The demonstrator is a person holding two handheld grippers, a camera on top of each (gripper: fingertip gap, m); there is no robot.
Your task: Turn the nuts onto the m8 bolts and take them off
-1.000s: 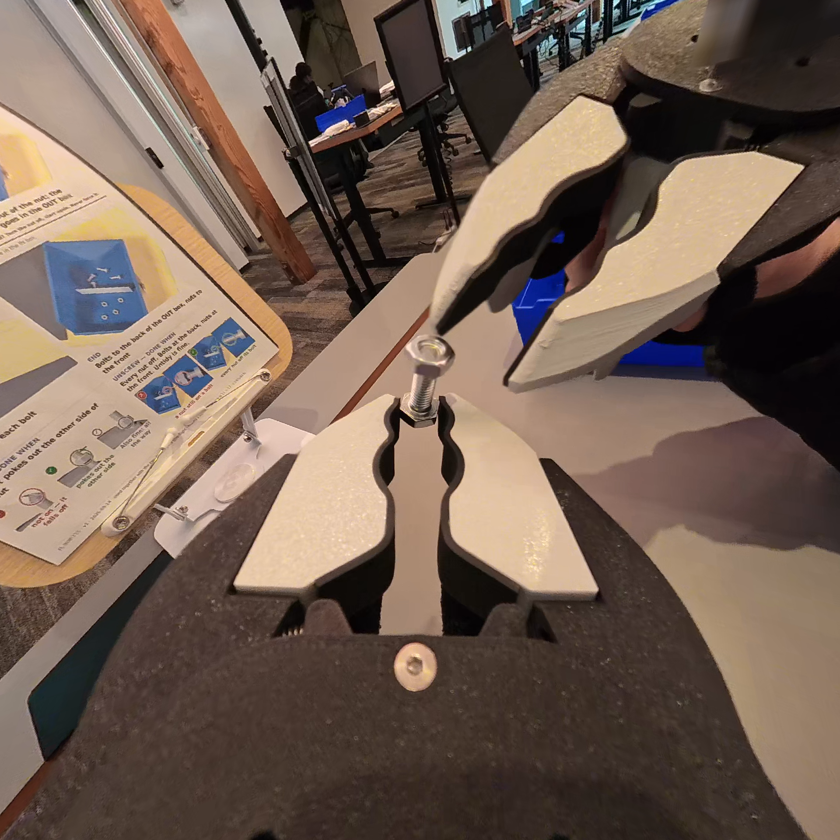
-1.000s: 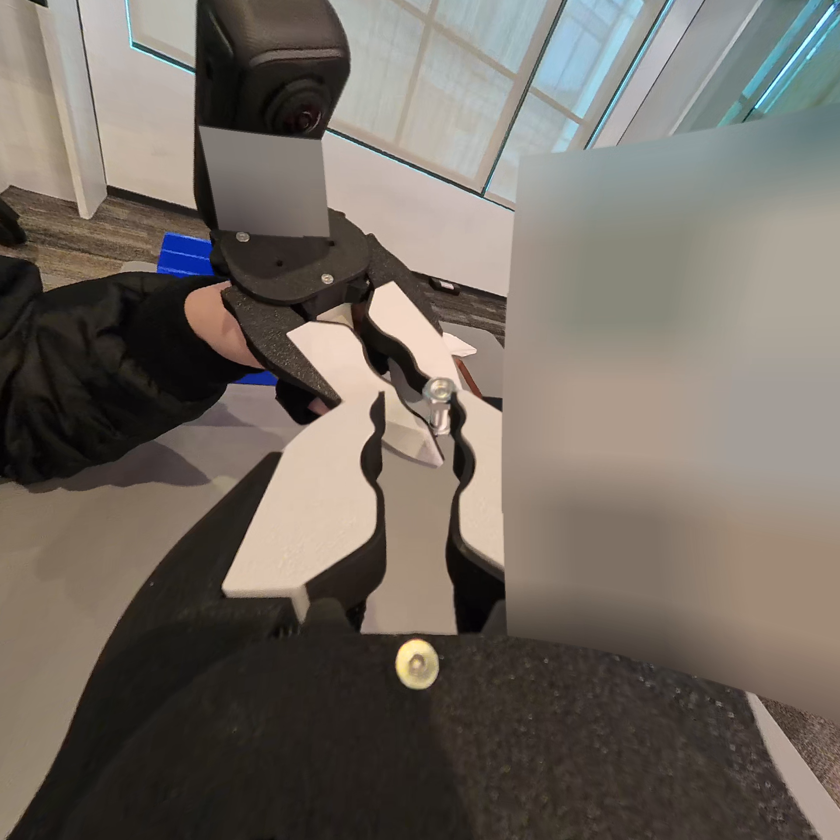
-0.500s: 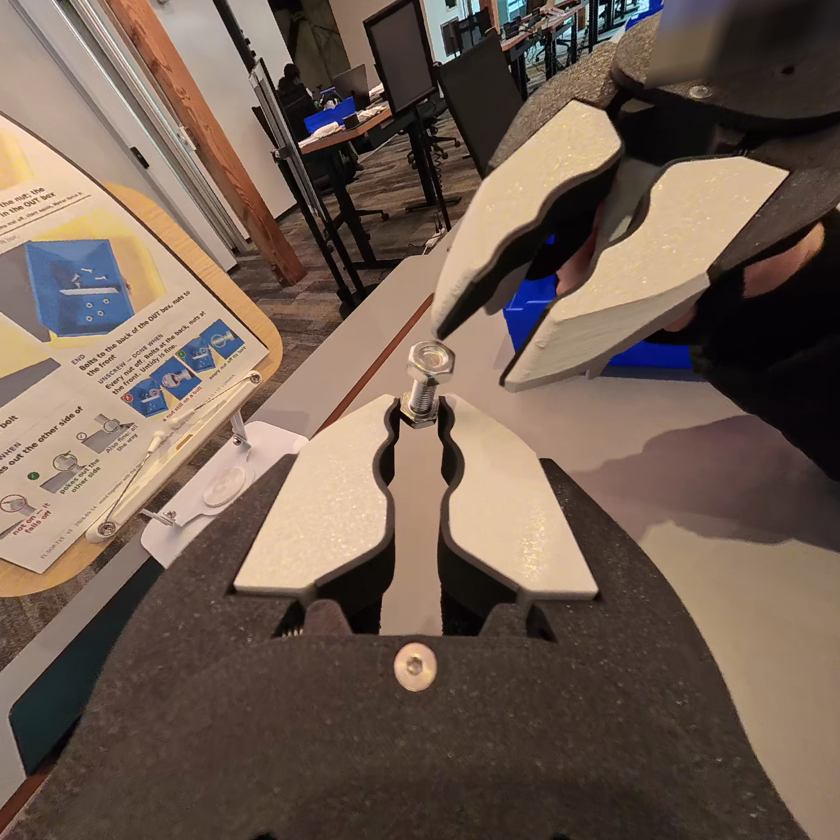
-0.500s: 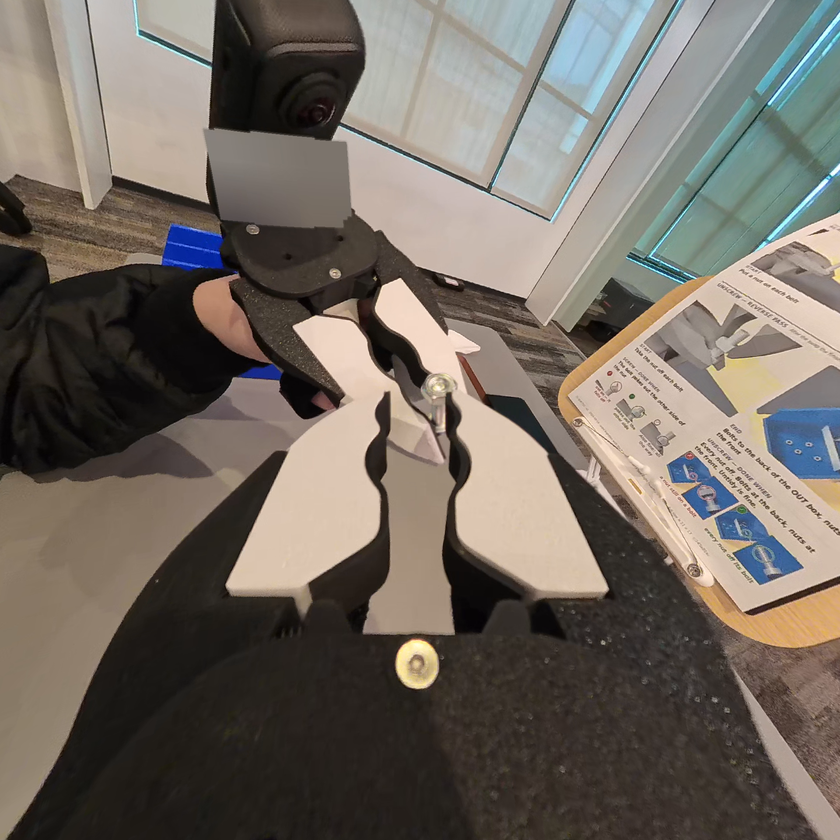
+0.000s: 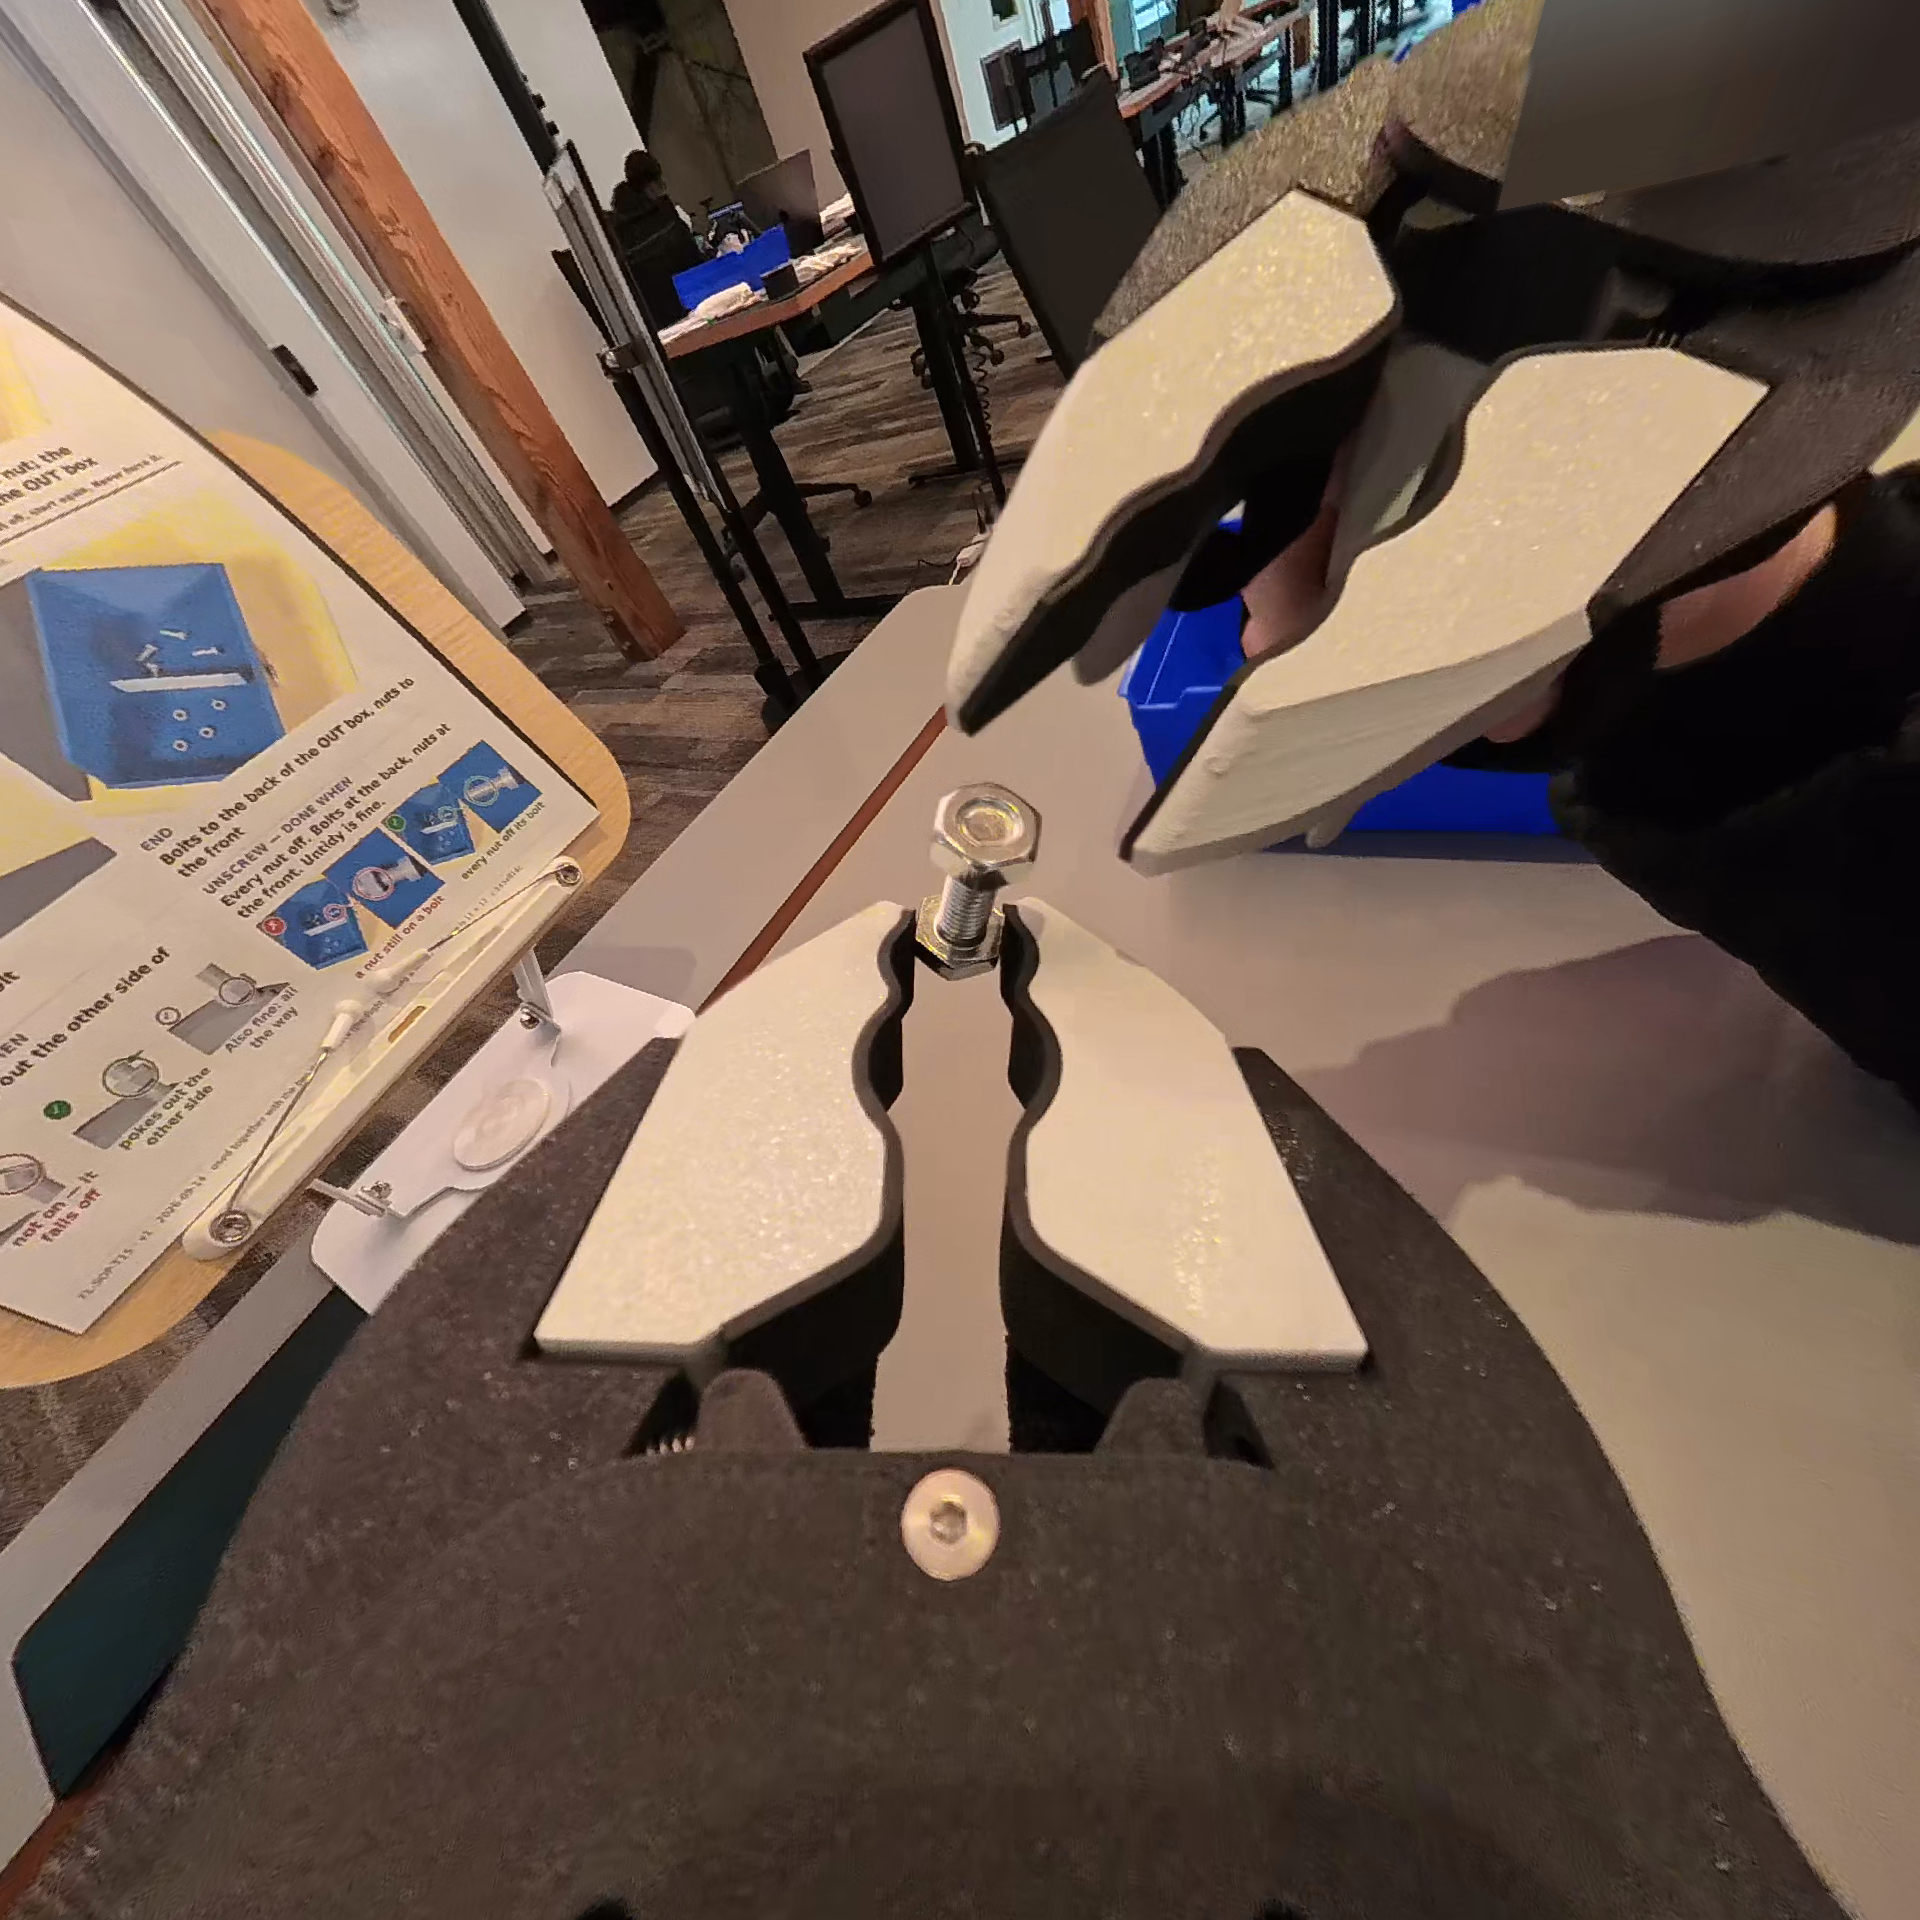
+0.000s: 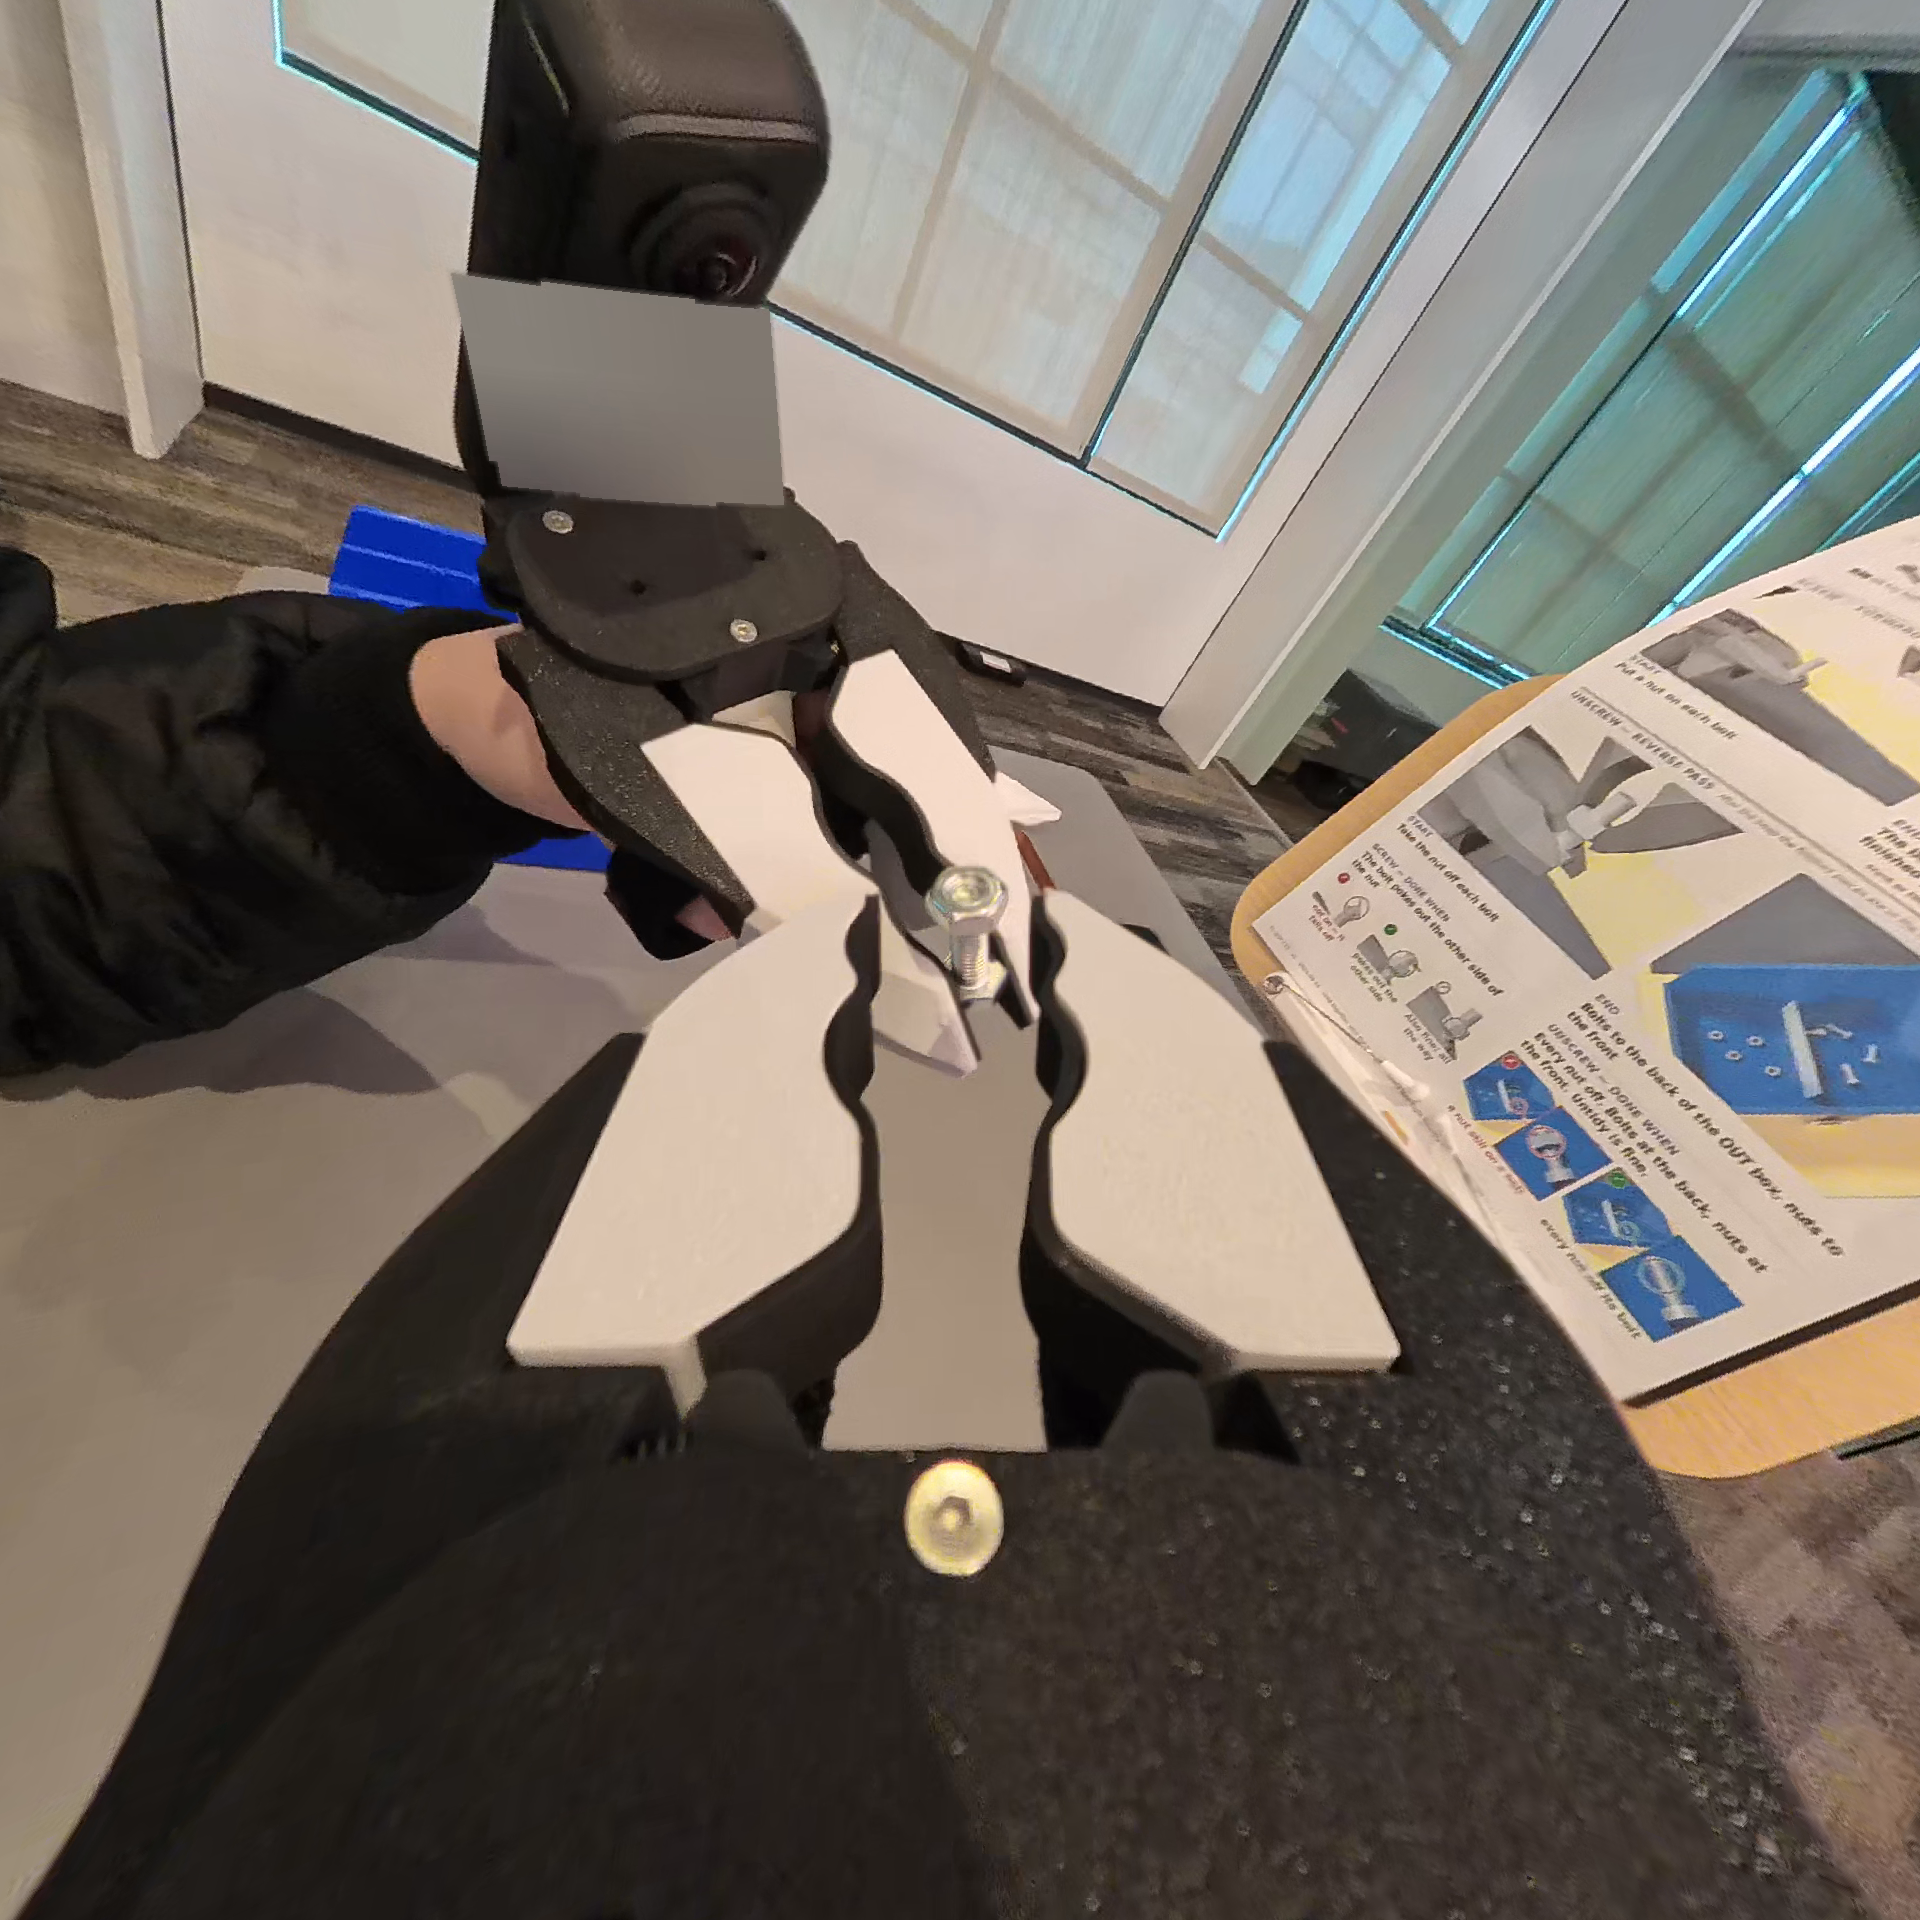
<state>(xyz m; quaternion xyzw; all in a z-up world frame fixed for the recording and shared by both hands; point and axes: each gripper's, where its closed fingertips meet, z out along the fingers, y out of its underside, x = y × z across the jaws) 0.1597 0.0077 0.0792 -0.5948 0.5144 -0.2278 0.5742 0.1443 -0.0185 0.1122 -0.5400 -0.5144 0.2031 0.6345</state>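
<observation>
While clamped by its nut point(image 5: 954, 948) between the left gripper point(image 5: 954, 940) tips, bolt point(image 5: 982, 847) stands upright above the grey table point(image 5: 1558, 1351), just inside its left edge, long axis vertical, hex head up. Just right of the head: right gripper point(image 5: 1049, 774), jaws parted, gripping nothing.

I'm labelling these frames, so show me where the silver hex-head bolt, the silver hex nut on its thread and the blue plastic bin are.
silver hex-head bolt point(image 5: 985, 826): left wrist view, top of its head.
silver hex nut point(image 5: 956, 948): left wrist view, its upper face, between the fingertips.
blue plastic bin point(image 5: 1184, 665): left wrist view, its near wall.
</observation>
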